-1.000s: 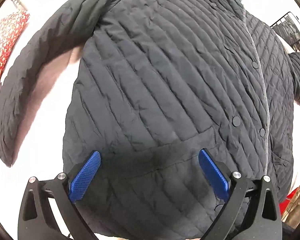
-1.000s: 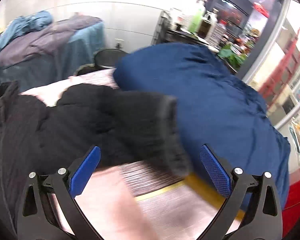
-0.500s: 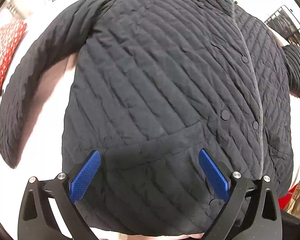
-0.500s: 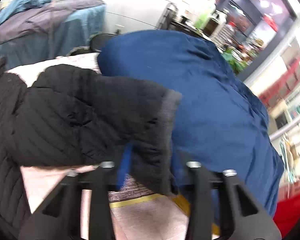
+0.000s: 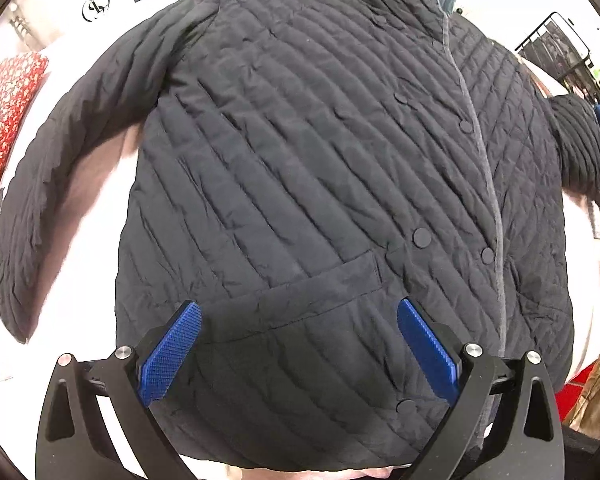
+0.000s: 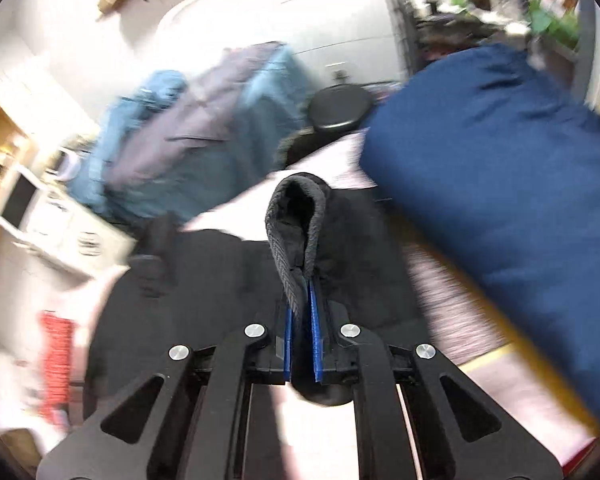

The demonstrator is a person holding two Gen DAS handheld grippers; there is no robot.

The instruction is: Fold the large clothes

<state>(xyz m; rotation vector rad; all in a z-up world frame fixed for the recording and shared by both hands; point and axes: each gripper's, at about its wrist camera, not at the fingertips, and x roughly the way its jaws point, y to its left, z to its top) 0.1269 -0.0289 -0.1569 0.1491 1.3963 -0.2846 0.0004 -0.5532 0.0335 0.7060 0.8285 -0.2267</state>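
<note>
Quilted black jacket (image 5: 300, 168) lies front-up and spread flat across the pale surface (image 5: 80, 240), filling the centre of the left wrist view — collar at top centre, hem toward the bottom edge. Placket snapped shut, so the body should fold as one panel.

One sleeve (image 5: 56, 168) trails down the left side of that frame, lying loose on the surface, untouched. The other sleeve runs off the right edge, lifted there.

Left gripper (image 5: 300, 344) hangs over the lower front, just below the pocket flap; jaws wide apart, blue pads either side of the fabric and gripping nothing. Likely waiting, or placed to steady the hem while the other side works.

Right gripper (image 6: 300, 336), lower centre of the right wrist view: jaws have just been closing and are now clamped on the sleeve cuff (image 6: 296, 232), which stands up in a loop above the pads. Gripping at the cuff gives control of the whole sleeve's length — probably to carry it across the chest as the first fold.

Blue bundle (image 6: 500, 180) fills the right of that frame, beside the jacket; more clothes (image 6: 188, 132) heaped at upper left. View is motion-blurred.
</note>
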